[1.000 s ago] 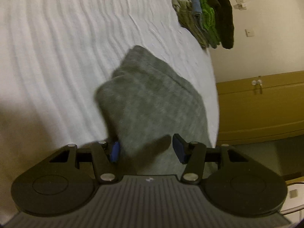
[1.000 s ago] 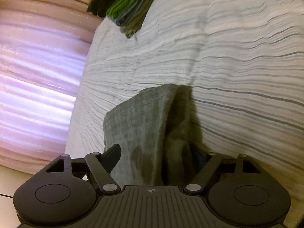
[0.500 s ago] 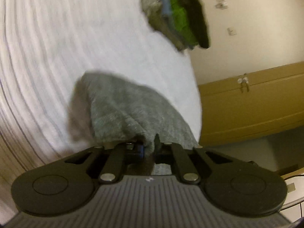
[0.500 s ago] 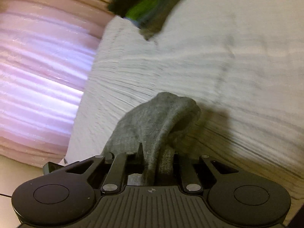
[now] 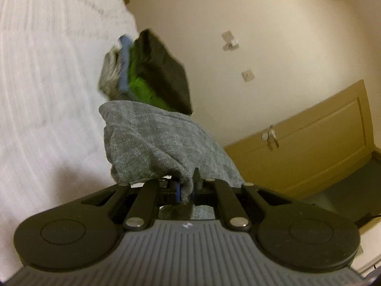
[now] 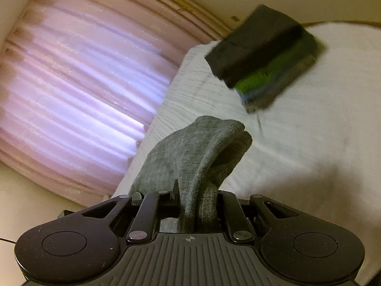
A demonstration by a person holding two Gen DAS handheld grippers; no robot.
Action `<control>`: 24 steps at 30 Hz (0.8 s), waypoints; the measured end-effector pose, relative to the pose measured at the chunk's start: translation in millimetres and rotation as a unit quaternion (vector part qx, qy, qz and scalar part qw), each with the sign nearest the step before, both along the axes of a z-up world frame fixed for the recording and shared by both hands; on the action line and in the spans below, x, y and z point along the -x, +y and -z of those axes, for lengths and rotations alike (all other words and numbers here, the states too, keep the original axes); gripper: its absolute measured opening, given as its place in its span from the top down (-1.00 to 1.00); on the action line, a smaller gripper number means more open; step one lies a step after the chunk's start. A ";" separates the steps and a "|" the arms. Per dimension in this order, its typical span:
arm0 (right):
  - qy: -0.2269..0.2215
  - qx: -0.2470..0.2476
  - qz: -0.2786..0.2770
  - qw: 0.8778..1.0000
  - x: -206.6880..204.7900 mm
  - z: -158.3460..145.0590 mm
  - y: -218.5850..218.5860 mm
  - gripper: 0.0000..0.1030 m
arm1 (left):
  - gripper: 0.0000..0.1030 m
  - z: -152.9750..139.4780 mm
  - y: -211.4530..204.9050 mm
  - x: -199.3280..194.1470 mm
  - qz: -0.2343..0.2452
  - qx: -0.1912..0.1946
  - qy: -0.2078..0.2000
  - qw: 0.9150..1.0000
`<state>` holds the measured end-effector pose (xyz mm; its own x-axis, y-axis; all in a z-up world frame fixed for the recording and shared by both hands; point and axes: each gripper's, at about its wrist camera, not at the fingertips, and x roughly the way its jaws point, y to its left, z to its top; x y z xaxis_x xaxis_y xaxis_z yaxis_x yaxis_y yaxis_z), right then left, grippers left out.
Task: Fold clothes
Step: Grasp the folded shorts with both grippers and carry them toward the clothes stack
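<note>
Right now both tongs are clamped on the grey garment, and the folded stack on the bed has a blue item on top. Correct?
Not quite. Both tongs grip the grey garment, but the right wrist view shows the stack topped by a black item; blue lies lower.

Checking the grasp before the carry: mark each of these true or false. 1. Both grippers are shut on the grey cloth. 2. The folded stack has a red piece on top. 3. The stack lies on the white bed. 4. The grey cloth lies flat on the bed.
1. True: the left gripper and the right gripper each pinch the grey cloth.
2. False: the folded stack is topped by a black piece, with green and blue beneath.
3. True: it rests on the white bed.
4. False: it is bunched between the fingers.
</note>
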<state>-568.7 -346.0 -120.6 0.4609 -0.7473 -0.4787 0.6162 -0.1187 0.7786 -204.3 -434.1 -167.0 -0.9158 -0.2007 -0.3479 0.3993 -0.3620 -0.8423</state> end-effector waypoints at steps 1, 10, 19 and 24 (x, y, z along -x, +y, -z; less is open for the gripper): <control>0.002 0.003 -0.012 1.000 13.8 -1.9 -16.4 0.77 | 0.90 -3.7 -8.2 14.7 -0.008 0.005 0.001 1.000; 0.023 0.031 -0.103 0.994 144.2 -23.4 -177.5 0.77 | 0.90 -36.6 -82.0 146.8 -0.081 0.045 0.010 0.996; 0.043 0.063 -0.126 0.989 218.3 -16.4 -300.5 0.76 | 0.90 -44.4 -164.8 235.8 -0.107 0.086 -0.021 0.990; 0.045 0.067 -0.133 0.988 244.8 4.8 -345.2 0.76 | 0.90 -46.3 -211.6 281.1 -0.118 0.108 -0.042 0.986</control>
<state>-813.5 -691.2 -125.5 0.6094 -0.6653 -0.4314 0.6796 0.1581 0.7163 -485.4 -645.7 -120.6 -0.8045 -0.4820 -0.3471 0.5593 -0.4180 -0.7159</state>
